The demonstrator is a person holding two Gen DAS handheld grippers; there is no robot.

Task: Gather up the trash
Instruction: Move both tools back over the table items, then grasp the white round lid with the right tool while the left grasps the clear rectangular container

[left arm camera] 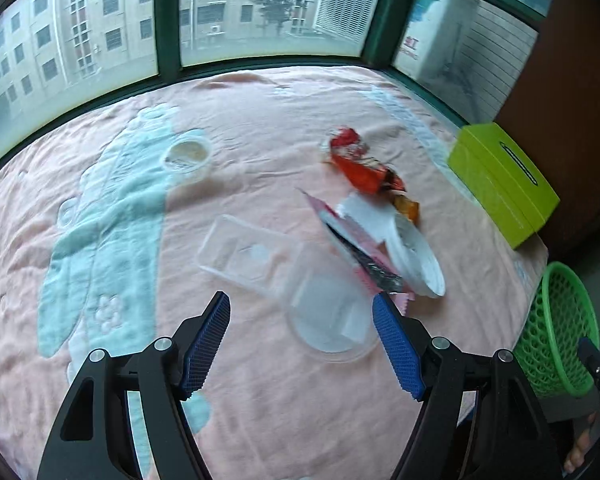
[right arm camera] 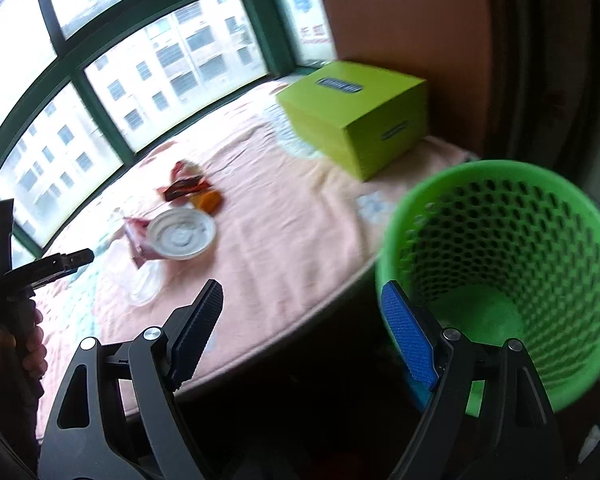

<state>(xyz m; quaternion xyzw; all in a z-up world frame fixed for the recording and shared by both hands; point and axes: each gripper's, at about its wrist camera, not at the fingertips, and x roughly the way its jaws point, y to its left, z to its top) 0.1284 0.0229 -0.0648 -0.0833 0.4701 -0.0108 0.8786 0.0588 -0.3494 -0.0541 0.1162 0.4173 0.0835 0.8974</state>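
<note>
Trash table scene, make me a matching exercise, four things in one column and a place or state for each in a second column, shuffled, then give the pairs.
Things:
1. green basket
2. lime box
3. white lid
4. left claw

Places or states:
A. open above a clear cup
B. by the table edge, nothing inside
C. at the table's far corner
D. beside a pink wrapper

Pairs: 1-B, 2-C, 3-D, 4-A

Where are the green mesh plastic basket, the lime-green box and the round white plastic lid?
green mesh plastic basket (right arm camera: 540, 240), right wrist view, inner wall.
lime-green box (right arm camera: 352, 92), right wrist view, top face.
round white plastic lid (right arm camera: 180, 236), right wrist view, centre.
</note>
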